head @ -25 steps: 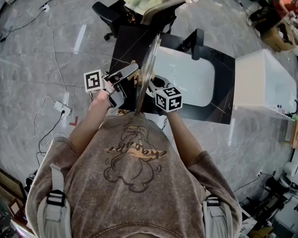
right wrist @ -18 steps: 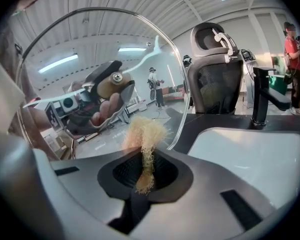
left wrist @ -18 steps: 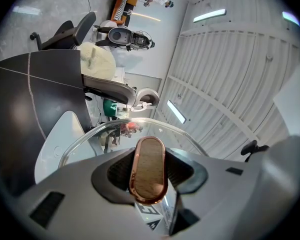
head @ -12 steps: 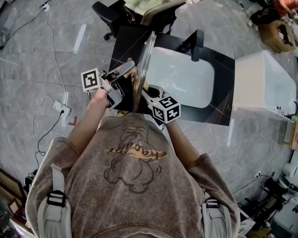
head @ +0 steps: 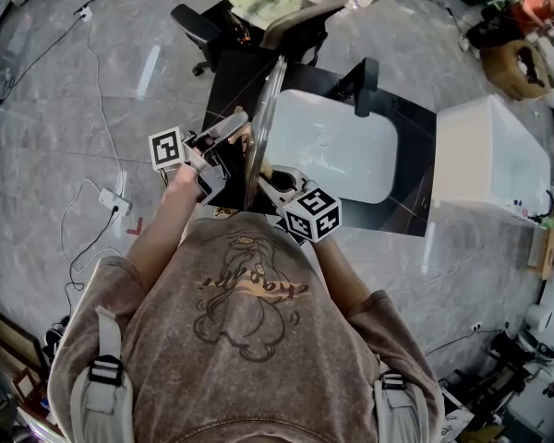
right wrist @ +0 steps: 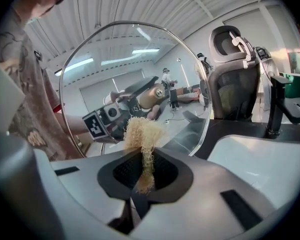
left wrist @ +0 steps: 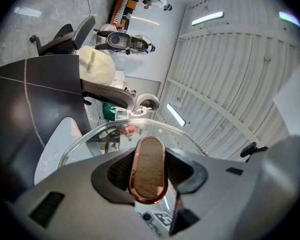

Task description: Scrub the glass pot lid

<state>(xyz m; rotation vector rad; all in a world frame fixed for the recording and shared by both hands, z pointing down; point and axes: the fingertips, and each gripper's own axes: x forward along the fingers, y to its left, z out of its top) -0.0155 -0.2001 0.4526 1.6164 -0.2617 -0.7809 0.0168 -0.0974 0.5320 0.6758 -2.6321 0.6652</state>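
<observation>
I hold the glass pot lid (head: 270, 109) upright and edge-on over the left end of the white sink (head: 351, 155). My left gripper (head: 229, 142) is shut on the lid's copper-rimmed wooden handle (left wrist: 149, 170), with the glass (left wrist: 90, 136) stretching ahead of the jaws. On the lid's other side, my right gripper (head: 271, 179) is shut on a tan fibrous scrubber (right wrist: 143, 133). The scrubber's tuft rests against the lower part of the glass (right wrist: 135, 69). Through the glass I see the left gripper's marker cube (right wrist: 96, 125).
A black faucet (head: 365, 83) stands at the far rim of the sink, set in a dark counter (head: 414, 178). An office chair with a pale cloth (head: 258, 3) sits beyond the counter. A white box (head: 489, 150) stands to the right. Cables lie on the floor at left.
My right gripper has drawn back toward me along the lid, and its marker cube sits lower in the head view. The left gripper and lid have barely shifted.
</observation>
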